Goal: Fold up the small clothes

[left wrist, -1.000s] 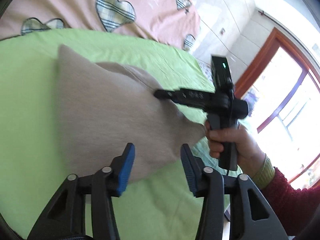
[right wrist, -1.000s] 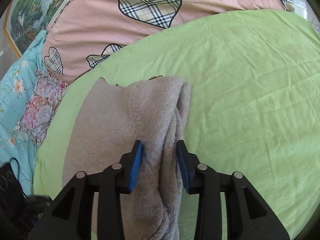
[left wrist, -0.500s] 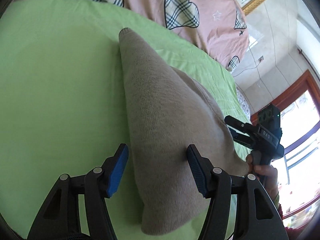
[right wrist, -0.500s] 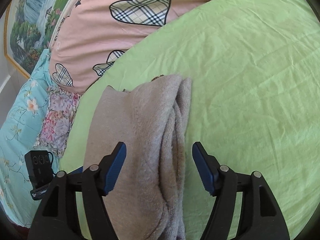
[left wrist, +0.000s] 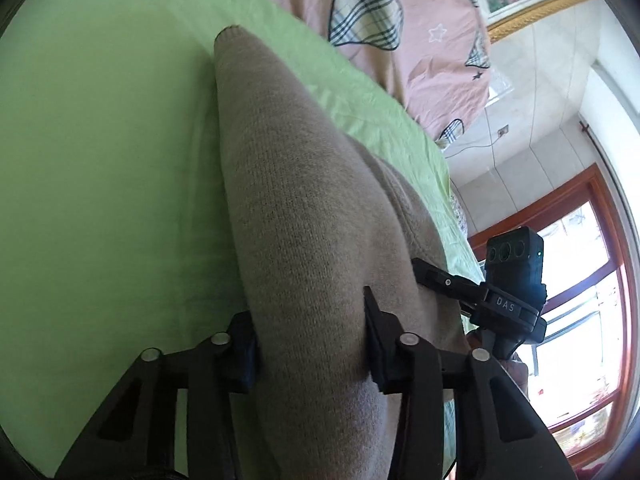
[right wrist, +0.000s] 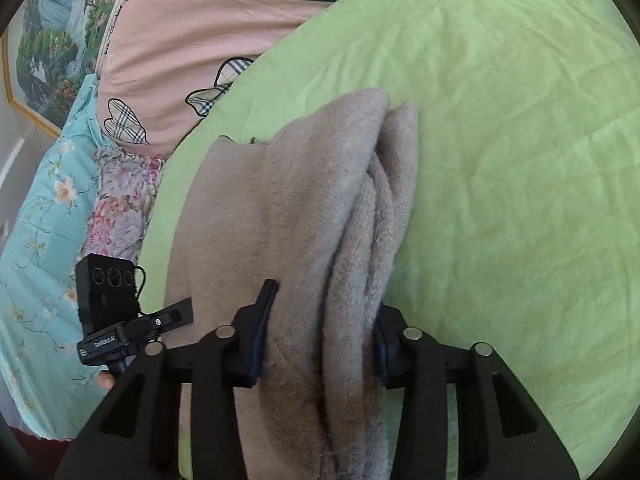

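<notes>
Left wrist view: you've got the beige knit garment (left wrist: 304,216) running lengthwise btwn the fingers of the left gripper (left wrist: 310,344), pads pressed into the cloth on both sides, so it's clamped on one end of the folded bundle. Right wrist view shows the same w/ the right gripper (right wrist: 320,344): jaws closed in on the stacked layers of the garment (right wrist: 288,216), several folds visible side by side along its right edge. The garment lies on the green sheet (right wrist: 500,160), roughly mid-bed, w/ its far end pointing toward the pink heart-print quilt (right wrist: 192,40) at the head edge; the floral cover (right wrist: 44,208) sits off the sheet's left edge. Each gripper shows in the other's cam, so they're at opposite ends, near each other. Judging by this, you're mid-fold: lengthwise folds are done & you're gripping both ends for the next crosswise fold or a reposition. Next move prob. calls for lifting both ends together, keeping even tension so layers don't slide apart, then bringing one end over the other & laying it flat on the sheet before letting go. Watch the loose inner layers on the right side; they could slip out.
</notes>
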Demonstrator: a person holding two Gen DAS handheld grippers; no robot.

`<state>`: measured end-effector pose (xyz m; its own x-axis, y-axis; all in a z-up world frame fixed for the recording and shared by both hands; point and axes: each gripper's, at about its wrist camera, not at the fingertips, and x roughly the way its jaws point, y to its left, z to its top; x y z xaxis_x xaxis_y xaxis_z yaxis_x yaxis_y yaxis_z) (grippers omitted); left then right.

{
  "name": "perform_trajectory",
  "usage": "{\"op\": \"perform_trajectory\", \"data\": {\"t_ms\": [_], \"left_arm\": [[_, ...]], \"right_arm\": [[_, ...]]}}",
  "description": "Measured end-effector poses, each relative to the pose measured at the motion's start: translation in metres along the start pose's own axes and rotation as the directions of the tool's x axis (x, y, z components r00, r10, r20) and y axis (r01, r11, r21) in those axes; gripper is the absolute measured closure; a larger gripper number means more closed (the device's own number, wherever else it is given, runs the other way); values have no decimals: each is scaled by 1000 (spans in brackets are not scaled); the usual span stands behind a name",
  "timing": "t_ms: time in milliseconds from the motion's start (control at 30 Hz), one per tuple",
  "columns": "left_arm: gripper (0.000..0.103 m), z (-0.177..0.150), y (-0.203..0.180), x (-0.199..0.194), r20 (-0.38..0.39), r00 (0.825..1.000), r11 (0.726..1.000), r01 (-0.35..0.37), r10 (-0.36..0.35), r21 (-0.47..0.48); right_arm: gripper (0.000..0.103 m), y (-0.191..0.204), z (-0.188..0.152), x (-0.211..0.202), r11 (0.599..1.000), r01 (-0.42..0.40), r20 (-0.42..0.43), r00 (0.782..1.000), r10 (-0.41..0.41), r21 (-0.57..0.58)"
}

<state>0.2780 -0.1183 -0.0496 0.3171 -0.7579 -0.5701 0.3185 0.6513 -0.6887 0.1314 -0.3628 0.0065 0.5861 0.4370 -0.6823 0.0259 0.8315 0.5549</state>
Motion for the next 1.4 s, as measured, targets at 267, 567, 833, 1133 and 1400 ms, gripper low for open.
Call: {"op": "perform_trajectory", "data": {"t_ms": [267,567,833,1133,1400], "left_arm": [[64,-27,-6,-93,102,992,996,-75,70,47],[63,-48,42,-161,138,977,986,-164,163,-2],[43,-61,64,-159,143,968,979,-203,204,-20],[23,-10,101,-175,175,961,972,-195,216,-128],[53,23,137,-149,136,968,963,-184,213,-195]], "right_arm": [[71,56,-27,6,991,-119,7,993,120,-54],[71,119,-50,68,970,-228,-63,973,223,-85],[54,117,-61,91,987,-135,-106,987,125,-92],[42,125,-17,69,990,-29,-2,1000,29,-140],[82,136,5,119,989,-44,-52,998,37,-141]]}}
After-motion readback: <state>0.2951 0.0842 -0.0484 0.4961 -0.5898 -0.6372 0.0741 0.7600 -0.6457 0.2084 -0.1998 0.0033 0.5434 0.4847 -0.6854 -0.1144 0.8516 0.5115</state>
